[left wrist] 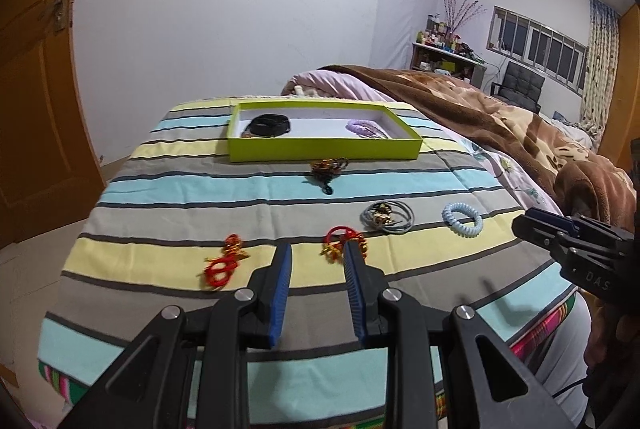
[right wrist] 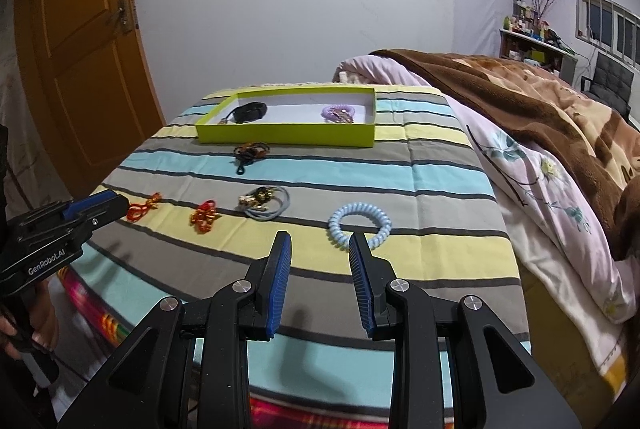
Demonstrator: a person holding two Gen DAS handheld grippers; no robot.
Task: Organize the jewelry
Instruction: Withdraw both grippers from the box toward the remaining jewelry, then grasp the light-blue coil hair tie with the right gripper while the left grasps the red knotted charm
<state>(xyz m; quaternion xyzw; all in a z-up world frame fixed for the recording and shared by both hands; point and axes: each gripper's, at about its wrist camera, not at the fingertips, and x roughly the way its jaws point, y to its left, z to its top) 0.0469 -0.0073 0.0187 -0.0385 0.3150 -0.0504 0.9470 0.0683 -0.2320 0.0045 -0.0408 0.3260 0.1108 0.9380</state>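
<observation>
A green box [left wrist: 324, 149] is set near the far edge of the striped bed [left wrist: 180, 197], with a black band [left wrist: 269, 125] and a purple tie [left wrist: 362, 128] inside. In front of it lie a dark bracelet [left wrist: 329, 168], grey ties [left wrist: 386, 216], a blue coil [right wrist: 359, 223] and two red knots [left wrist: 344, 243] [left wrist: 222, 265]. The left tool [left wrist: 316, 255] and right tool [right wrist: 320, 243] are held open, empty, above the near edge. A brown blanket [right wrist: 540, 97], door [right wrist: 80, 69] and shelf [left wrist: 448, 57] surround it; small charms are hard to make out.
</observation>
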